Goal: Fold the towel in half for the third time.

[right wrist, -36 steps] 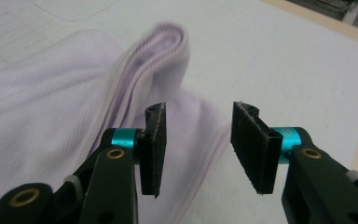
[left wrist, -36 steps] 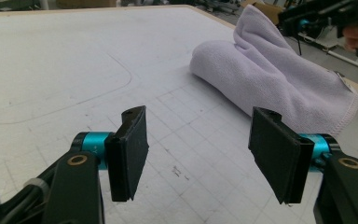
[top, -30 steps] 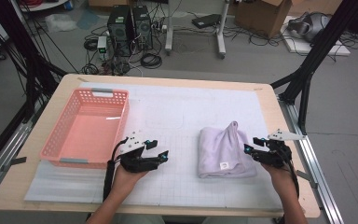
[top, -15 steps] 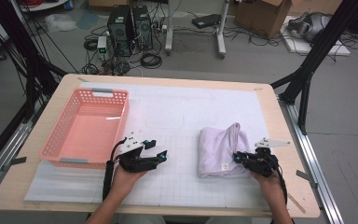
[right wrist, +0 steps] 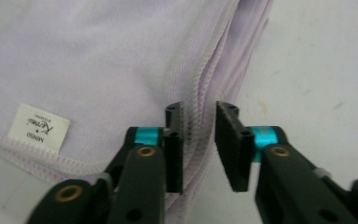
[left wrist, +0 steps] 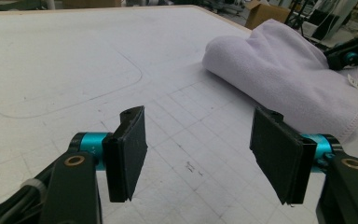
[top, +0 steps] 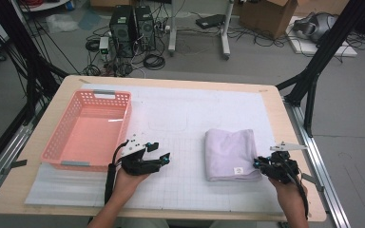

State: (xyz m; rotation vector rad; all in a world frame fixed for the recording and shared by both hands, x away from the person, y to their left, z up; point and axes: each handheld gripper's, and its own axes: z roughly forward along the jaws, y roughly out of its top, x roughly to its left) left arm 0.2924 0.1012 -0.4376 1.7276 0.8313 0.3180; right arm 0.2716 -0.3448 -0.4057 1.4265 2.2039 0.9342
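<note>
A small white label (right wrist: 38, 128) sewn on the lilac towel (right wrist: 98, 60) carries dark print, too blurred to read.

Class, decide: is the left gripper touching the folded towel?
Apart. In the high view, bare mat lies between the left gripper and the towel; the left gripper view shows its open jaws short of it.

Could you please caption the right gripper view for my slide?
Right hand-held gripper, jaws slightly parted, straddling the stitched edge of a folded lilac towel.

One folded towel (top: 231, 154), one pink basket (top: 89, 130) and two grippers sit on one table (top: 285, 118).
</note>
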